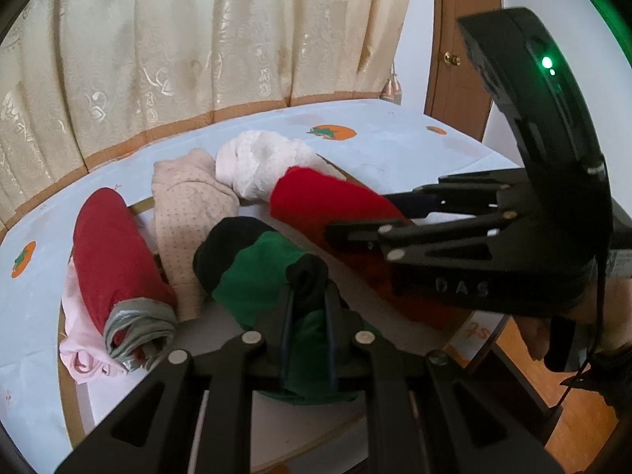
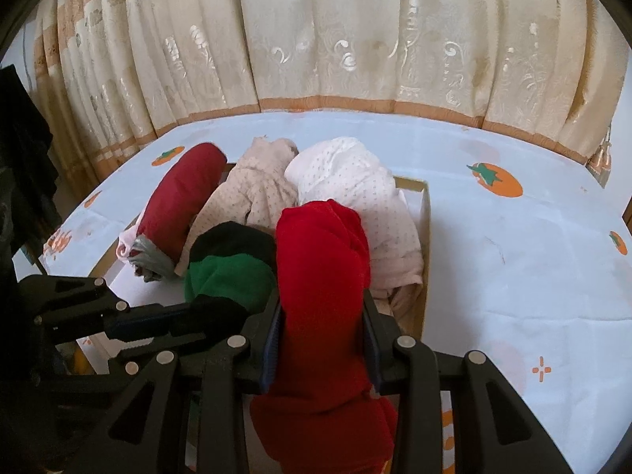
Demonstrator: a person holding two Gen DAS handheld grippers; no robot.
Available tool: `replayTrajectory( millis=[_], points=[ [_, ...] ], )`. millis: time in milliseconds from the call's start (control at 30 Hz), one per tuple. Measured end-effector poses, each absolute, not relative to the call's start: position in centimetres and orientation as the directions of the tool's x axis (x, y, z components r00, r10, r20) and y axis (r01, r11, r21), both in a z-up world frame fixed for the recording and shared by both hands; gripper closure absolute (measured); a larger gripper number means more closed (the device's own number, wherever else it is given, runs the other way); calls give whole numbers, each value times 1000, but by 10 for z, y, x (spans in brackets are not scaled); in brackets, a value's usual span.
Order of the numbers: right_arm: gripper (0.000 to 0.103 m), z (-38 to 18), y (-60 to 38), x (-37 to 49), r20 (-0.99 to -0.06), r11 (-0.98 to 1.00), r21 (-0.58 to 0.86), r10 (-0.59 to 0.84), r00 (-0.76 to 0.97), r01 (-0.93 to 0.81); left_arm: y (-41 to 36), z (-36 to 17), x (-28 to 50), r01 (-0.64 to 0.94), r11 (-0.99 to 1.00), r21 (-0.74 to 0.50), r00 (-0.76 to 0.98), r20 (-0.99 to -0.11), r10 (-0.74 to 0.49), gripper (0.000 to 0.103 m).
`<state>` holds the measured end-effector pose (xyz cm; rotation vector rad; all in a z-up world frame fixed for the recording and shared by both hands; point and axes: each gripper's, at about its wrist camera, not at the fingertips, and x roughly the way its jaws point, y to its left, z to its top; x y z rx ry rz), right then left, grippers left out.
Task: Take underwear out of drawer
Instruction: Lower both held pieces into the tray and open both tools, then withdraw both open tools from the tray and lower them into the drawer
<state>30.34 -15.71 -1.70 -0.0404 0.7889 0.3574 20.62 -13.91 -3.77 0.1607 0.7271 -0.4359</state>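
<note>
Lifting step: left gripper (image 1: 308,296) jaws pinch the green roll (image 1: 252,268), right gripper (image 2: 322,339) jaws clamp the red roll (image 2: 320,245), both over the drawer (image 2: 424,213); next, carry them clear

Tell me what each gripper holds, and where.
Left gripper pinches the green-and-black rolled underwear at its near end. Right gripper clamps the bright red rolled underwear around its middle.
</note>
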Motion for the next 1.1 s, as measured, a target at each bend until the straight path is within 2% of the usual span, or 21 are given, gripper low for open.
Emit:
replayTrajectory(
  millis=[167, 200, 267, 300, 600, 733, 933, 1100],
  points=[
    [59, -18, -157, 301, -702, 937, 103, 305, 643, -333, -137, -35, 203, 427, 904, -7, 672, -667, -323, 82],
    [56, -17, -160, 300, -698, 938, 112, 310, 646, -330, -137, -34, 200, 428, 904, -4, 675, -663, -322, 82],
    [39, -15, -163, 297, -690, 938, 115, 311, 653, -326, -136, -31, 195, 439, 898, 4, 681, -654, -330, 79],
    [37, -14, -164, 295, -687, 940, 114, 309, 657, -323, -136, -29, 192, 447, 894, 8, 684, -648, -336, 79],
    [37, 9, -174, 254, -652, 941, 96, 306, 694, -325, -128, -12, 159, 460, 888, 11, 704, -614, -357, 78],
    [37, 14, -175, 225, -642, 937, 84, 312, 700, -340, -117, -10, 138, 458, 889, 11, 709, -607, -358, 70],
    [37, 12, -179, 176, -638, 929, 87, 328, 696, -358, -101, -14, 107, 455, 890, 15, 710, -610, -353, 70],
    [37, 2, -181, 143, -644, 926, 91, 335, 687, -366, -91, -26, 77, 454, 891, 24, 705, -621, -343, 64]
  ],
)
